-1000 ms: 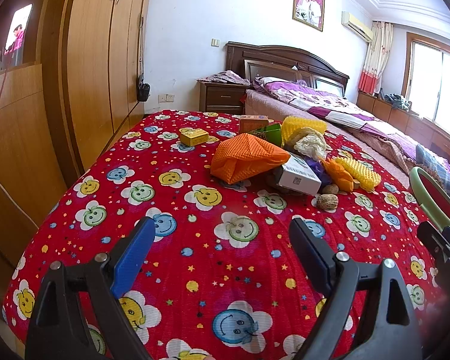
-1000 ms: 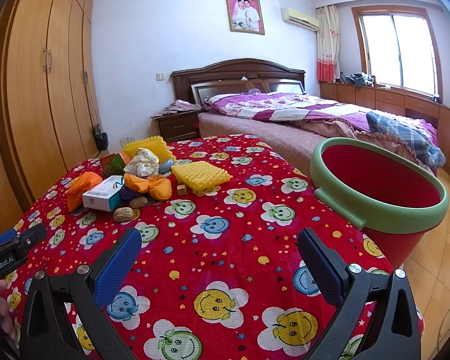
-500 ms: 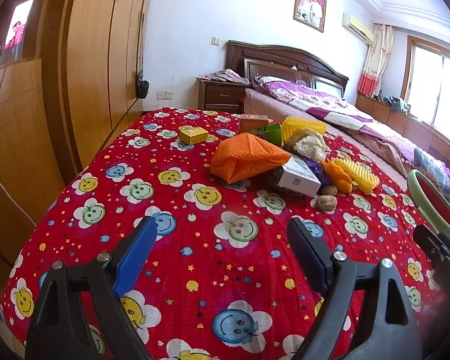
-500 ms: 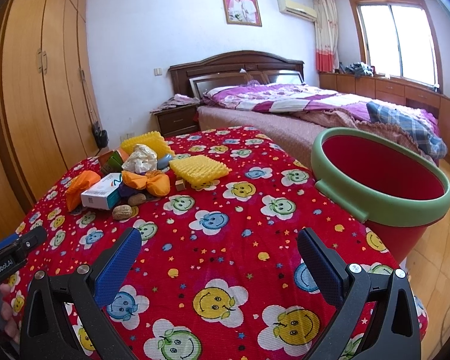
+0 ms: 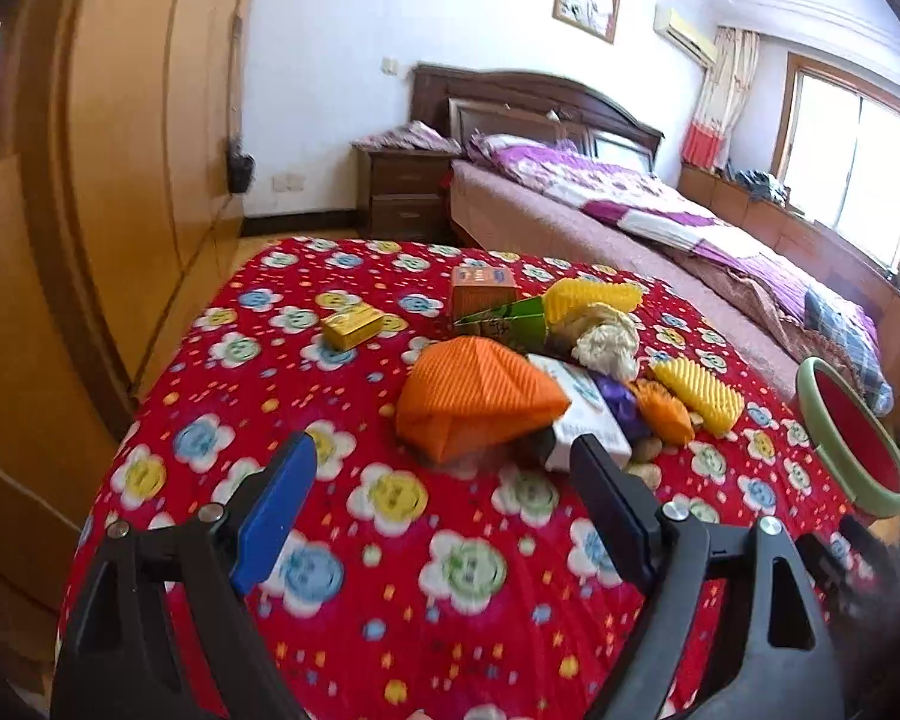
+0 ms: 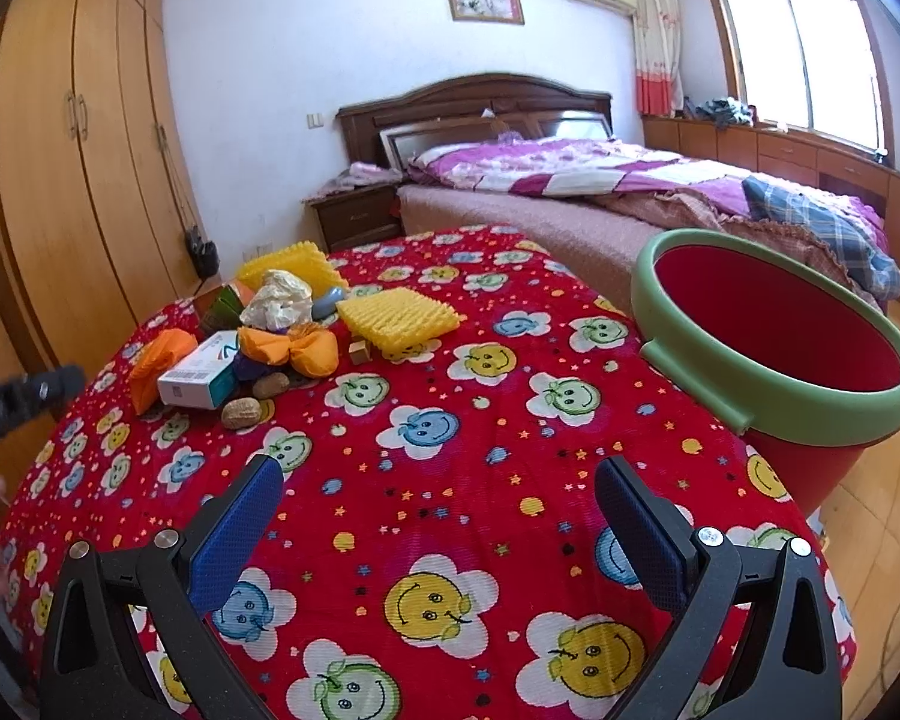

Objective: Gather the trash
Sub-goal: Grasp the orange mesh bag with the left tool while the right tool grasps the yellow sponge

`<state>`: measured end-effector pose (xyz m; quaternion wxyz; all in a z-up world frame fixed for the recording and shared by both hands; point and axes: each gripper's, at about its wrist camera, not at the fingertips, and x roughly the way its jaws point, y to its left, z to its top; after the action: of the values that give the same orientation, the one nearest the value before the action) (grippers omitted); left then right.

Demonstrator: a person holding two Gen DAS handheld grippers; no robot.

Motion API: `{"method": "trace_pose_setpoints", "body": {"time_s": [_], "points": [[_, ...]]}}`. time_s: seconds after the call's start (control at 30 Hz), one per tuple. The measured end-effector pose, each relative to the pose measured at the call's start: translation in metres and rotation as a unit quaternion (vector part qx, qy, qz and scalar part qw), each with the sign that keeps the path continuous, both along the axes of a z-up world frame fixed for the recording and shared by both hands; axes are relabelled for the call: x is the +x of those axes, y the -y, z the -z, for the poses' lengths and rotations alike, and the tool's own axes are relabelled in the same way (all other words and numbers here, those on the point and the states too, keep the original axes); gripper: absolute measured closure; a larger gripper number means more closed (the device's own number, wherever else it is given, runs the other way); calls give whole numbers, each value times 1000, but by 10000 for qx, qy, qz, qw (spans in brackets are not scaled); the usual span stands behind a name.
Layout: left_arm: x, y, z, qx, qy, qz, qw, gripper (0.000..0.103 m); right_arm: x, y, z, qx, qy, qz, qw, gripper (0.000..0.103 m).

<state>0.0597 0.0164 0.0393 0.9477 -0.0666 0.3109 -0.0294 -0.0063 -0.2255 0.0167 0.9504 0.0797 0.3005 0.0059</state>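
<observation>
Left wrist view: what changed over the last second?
The left gripper has moved forward toward the trash pile, so the orange foam net and white box now sit just past its fingertips. Both grippers remain open and empty; the right gripper barely shifted. The pile and red bin are unmoved.

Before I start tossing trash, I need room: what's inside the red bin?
The red bin shows only bare red inner wall below its green rim. Its bottom is hidden from both views, so I cannot say it's empty.
</observation>
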Motion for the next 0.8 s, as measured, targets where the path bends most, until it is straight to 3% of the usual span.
{"method": "trace_pose_setpoints", "body": {"time_s": [0.33, 0.43, 0.53, 0.73, 0.8], "points": [[67, -3, 9, -187, -431, 230, 9986, 17, 46, 8, -29, -157, 21, -75, 9998, 0], [81, -4, 21, -12, -537, 203, 9983, 21, 71, 7, -30, -357, -228, 81, 9991, 0], [87, -7, 31, 21, -608, 187, 9980, 22, 92, 9, -27, -259, -483, 167, 9984, 0], [91, -8, 39, -169, -759, 300, 9965, 30, 132, 2, -17, -154, -784, 97, 9968, 0], [95, -8, 44, -335, -935, 374, 9944, 35, 143, -3, -10, -171, -896, 34, 9958, 8]]}}
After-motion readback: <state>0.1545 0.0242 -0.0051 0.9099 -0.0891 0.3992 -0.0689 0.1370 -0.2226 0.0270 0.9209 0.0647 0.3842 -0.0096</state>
